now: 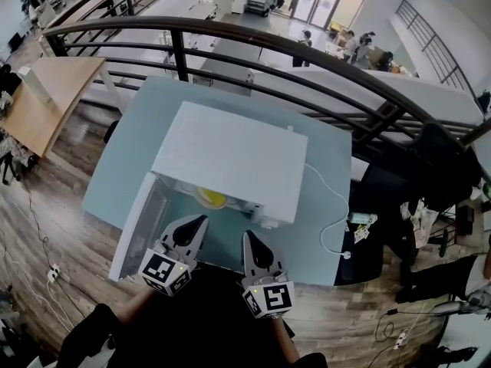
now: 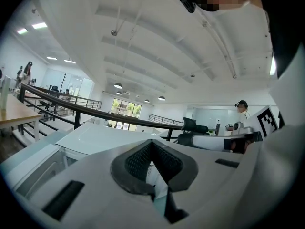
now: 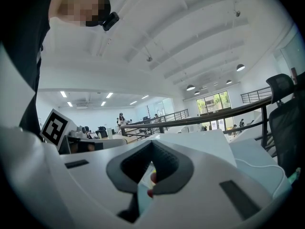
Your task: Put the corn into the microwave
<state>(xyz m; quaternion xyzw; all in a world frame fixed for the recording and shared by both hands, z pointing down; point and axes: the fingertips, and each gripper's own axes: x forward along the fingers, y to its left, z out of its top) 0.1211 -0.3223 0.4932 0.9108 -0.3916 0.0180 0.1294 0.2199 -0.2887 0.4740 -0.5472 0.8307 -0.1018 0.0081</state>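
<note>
The white microwave (image 1: 230,156) stands on a pale blue table (image 1: 322,236), its door (image 1: 138,228) swung open to the left. Yellow corn (image 1: 211,198) lies on the plate just inside the cavity's mouth. My left gripper (image 1: 201,219) hangs in front of the opening, shut and with nothing in it, its tips just short of the corn. My right gripper (image 1: 248,236) is beside it to the right, also shut and empty. In the left gripper view the jaws (image 2: 151,142) meet over the microwave's top (image 2: 105,135). In the right gripper view the jaws (image 3: 152,142) meet too.
A white power cable (image 1: 330,205) runs from the microwave's right side down across the table. A black railing (image 1: 307,60) curves behind the table. A dark chair (image 1: 430,167) stands at the right and a wooden desk (image 1: 46,98) at the left.
</note>
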